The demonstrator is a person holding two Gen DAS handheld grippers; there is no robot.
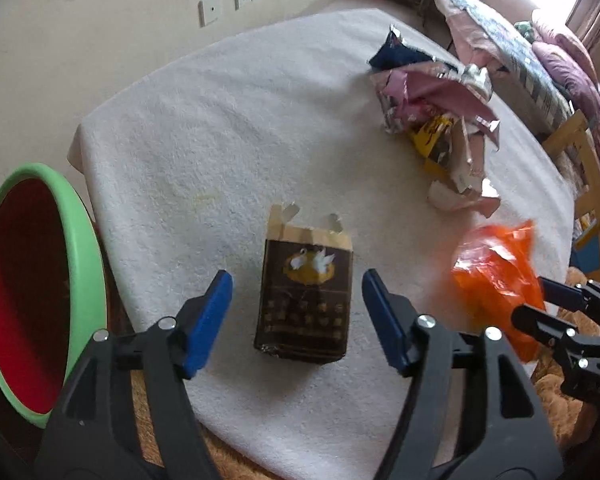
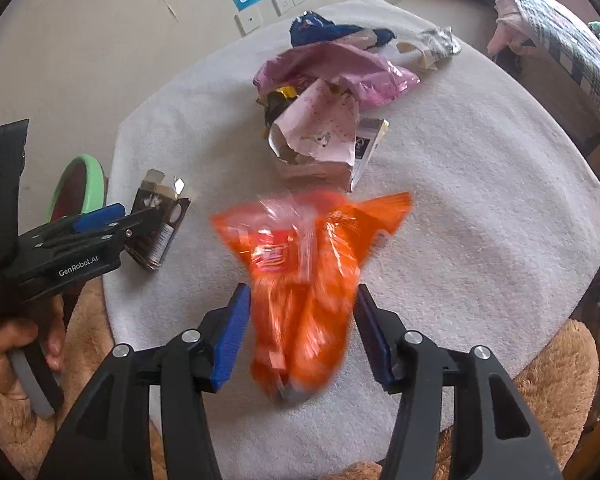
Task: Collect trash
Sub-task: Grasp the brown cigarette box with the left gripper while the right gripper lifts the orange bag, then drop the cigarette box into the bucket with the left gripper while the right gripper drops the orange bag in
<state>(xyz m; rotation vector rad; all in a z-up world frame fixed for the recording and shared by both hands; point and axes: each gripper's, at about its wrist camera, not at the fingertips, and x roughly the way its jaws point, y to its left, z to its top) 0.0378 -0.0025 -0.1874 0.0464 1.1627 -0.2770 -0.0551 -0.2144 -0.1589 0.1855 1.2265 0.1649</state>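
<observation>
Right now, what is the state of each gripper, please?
Left gripper: open, holding nothing; the brown carton sits between its fingers.
Right gripper: open around the orange bag; grip not confirmed.

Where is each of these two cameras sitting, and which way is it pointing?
Left wrist: rides the left gripper, looking forward between its open blue pads at a dark brown carton on the white cloth-covered table; the right gripper shows at the right edge.
Right wrist: rides the right gripper, facing a blurred orange plastic bag; the person's left hand shows.
Shared: carton, bag, green-rimmed red bin.
</observation>
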